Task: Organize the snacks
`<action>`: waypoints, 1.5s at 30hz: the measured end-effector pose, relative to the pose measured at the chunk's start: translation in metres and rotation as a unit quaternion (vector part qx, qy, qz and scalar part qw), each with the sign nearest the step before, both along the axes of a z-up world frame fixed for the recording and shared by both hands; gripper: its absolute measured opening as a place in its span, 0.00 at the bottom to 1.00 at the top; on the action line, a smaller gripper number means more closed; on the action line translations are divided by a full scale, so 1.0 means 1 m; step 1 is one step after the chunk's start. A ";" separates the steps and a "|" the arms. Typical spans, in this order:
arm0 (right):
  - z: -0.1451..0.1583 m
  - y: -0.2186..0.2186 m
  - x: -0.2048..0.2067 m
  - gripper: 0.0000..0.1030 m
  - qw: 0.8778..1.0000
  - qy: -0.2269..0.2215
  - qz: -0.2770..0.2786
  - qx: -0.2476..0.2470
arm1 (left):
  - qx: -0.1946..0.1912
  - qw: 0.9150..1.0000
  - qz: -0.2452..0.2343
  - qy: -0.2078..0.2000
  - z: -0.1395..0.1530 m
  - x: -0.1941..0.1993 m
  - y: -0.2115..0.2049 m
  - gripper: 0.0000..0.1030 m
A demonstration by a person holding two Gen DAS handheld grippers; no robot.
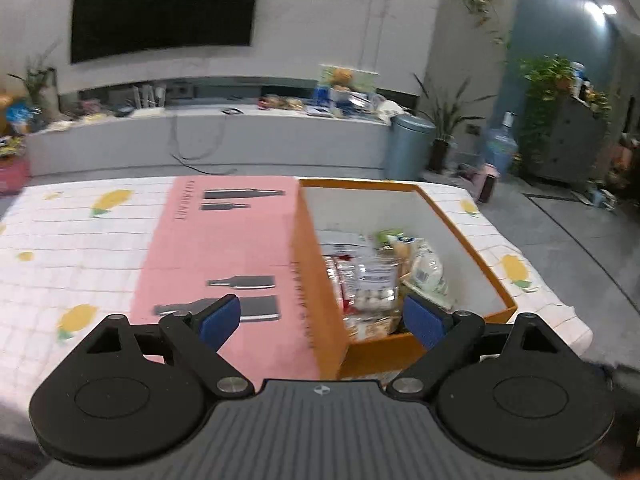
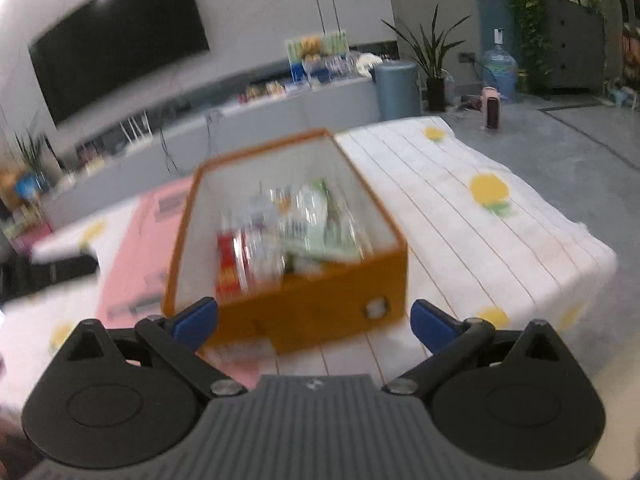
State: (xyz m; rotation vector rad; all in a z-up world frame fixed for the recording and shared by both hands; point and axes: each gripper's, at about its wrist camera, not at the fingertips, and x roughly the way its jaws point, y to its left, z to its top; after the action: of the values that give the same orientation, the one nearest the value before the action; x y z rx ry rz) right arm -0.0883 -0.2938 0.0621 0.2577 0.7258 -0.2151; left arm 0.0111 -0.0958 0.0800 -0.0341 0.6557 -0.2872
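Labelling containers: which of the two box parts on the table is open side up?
The orange box, white-lined, holding snack packets. The pink lid beside it lies printed face up.

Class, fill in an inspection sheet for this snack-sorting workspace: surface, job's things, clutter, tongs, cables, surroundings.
Surface: table under white checked cloth with yellow fruit prints.
Job's things: open orange box holding snack packets; pink lid lying beside it.
Clutter: nothing seen on the table.
Tongs: left tongs and right tongs both open, empty.
Cables: a cord hanging down the TV bench front.
Surroundings: television, water jug, potted plants.
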 end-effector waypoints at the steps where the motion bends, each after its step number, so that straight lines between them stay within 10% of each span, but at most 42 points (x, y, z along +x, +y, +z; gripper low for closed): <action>1: -0.001 0.006 -0.006 0.97 1.000 0.008 0.000 -0.008 | -0.002 1.000 0.000 0.001 0.001 -0.006 0.002 1.00; 45: 0.017 0.042 -0.052 0.97 0.998 0.007 0.006 -0.068 | 0.057 0.998 -0.008 0.003 -0.006 -0.077 -0.017 1.00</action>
State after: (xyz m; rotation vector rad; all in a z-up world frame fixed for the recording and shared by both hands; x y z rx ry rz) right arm -0.1403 -0.2522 0.0787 0.1225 0.7225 -0.2541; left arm -0.0663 -0.1127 0.0737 0.0797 0.6772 -0.2642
